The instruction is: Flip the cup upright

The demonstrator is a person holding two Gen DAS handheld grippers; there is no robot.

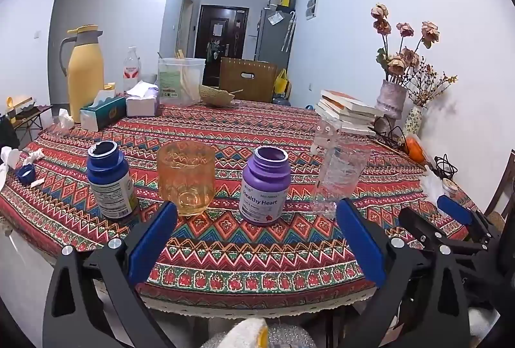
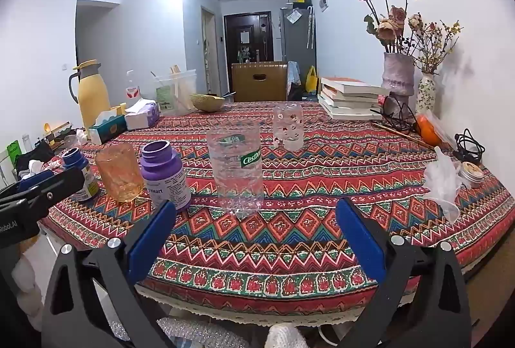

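Patterned cloth covers the table (image 1: 257, 251), and an orange glass cup (image 1: 186, 178) stands upright near its front edge. Left of the cup is a blue bottle (image 1: 109, 184); right of it, a purple bottle (image 1: 265, 185) and a clear plastic bottle (image 2: 235, 163). Left gripper (image 1: 257, 248) and right gripper (image 2: 256, 248) hang before the cup, jaws spread, holding nothing.

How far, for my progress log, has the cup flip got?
Done, it seems: the orange cup stands thick base down, mouth up, beside the purple bottle. In hand: nothing; the left tool and right tool are both open and empty. Left: apparently nothing, though the rim is hard to confirm.
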